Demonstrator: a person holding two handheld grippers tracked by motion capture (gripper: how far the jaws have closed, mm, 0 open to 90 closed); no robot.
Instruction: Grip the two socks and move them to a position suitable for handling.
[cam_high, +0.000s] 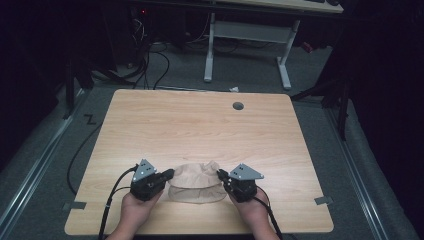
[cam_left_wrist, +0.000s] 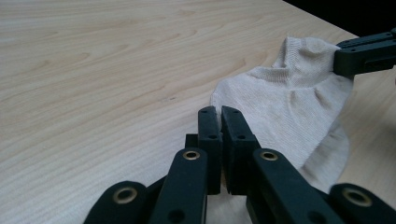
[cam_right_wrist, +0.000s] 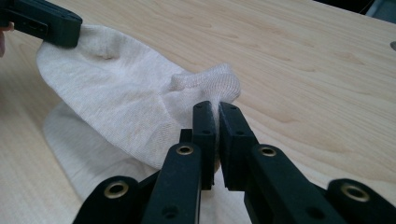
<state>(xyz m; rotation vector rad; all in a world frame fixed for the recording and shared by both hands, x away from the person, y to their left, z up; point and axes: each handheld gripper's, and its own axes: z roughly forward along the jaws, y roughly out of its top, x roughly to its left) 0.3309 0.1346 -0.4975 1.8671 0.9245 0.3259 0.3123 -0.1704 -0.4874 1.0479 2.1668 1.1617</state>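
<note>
A beige sock (cam_high: 196, 176) hangs stretched between my two grippers near the table's front edge. My left gripper (cam_high: 170, 174) is shut on its left end, and in the left gripper view the jaws (cam_left_wrist: 219, 112) are pressed together at the edge of the sock (cam_left_wrist: 285, 98). My right gripper (cam_high: 220, 174) is shut on the sock's right end, with its jaws (cam_right_wrist: 217, 109) pinching the ribbed cuff (cam_right_wrist: 205, 79). Another layer of the same beige cloth (cam_right_wrist: 70, 140) lies flat on the wood beneath; I cannot tell whether it is a separate sock.
The light wooden table (cam_high: 200, 125) has a round cable hole (cam_high: 238, 106) at its far right. Bits of grey tape (cam_high: 75, 205) mark its front corners. A white-legged desk (cam_high: 210, 50) and floor cables (cam_high: 150, 65) stand beyond the far edge.
</note>
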